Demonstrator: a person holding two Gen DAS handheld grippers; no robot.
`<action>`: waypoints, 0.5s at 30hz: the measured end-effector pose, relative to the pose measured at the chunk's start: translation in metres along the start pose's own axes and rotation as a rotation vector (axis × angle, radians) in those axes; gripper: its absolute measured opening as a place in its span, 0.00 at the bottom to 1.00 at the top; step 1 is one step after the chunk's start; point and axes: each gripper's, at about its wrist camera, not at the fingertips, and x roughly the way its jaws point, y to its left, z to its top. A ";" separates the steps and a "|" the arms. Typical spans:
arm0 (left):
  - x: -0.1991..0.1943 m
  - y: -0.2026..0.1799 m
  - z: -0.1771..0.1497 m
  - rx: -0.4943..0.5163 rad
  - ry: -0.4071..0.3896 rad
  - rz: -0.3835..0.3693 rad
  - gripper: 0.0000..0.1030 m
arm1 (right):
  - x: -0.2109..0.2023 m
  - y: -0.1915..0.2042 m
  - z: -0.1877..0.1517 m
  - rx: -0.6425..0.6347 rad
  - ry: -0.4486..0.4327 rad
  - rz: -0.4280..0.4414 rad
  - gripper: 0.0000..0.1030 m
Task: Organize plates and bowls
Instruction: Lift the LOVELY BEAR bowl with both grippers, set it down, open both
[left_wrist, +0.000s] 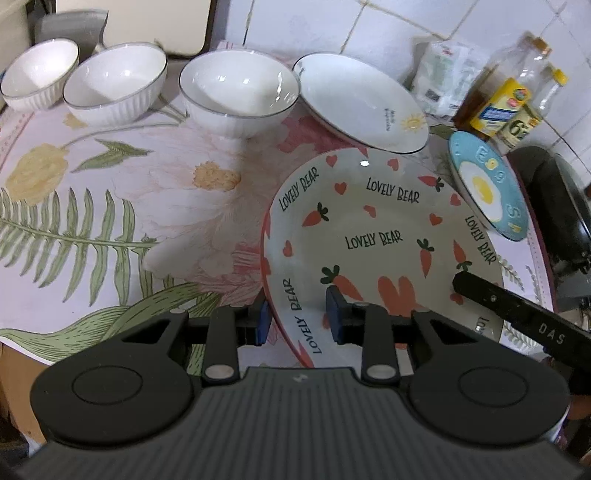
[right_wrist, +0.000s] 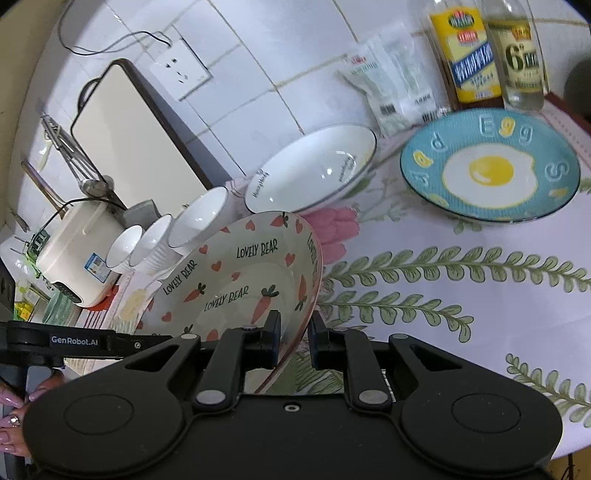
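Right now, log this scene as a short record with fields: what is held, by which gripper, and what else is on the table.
held: carrot plate, tilted, lifted off the table
left gripper: shut on the plate's rim
right gripper: shut on the opposite rim
white bowls: three in a row at the back
white plate: beside the bowls, on the flowered tablecloth
egg plate: blue, near the bottles
stacked so far: nothing

Three white bowls (left_wrist: 118, 83), three plates (left_wrist: 373, 240), two bottles (right_wrist: 469, 55), two packets (right_wrist: 391, 85).
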 end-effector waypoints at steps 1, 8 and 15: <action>0.004 0.001 0.001 -0.004 0.003 0.003 0.27 | 0.005 -0.002 0.001 0.000 0.010 -0.003 0.19; 0.026 0.002 0.006 -0.012 0.019 0.024 0.27 | 0.027 -0.010 0.001 -0.034 0.051 -0.026 0.19; 0.035 0.001 0.000 -0.049 0.016 0.041 0.28 | 0.034 0.002 0.002 -0.151 0.055 -0.094 0.22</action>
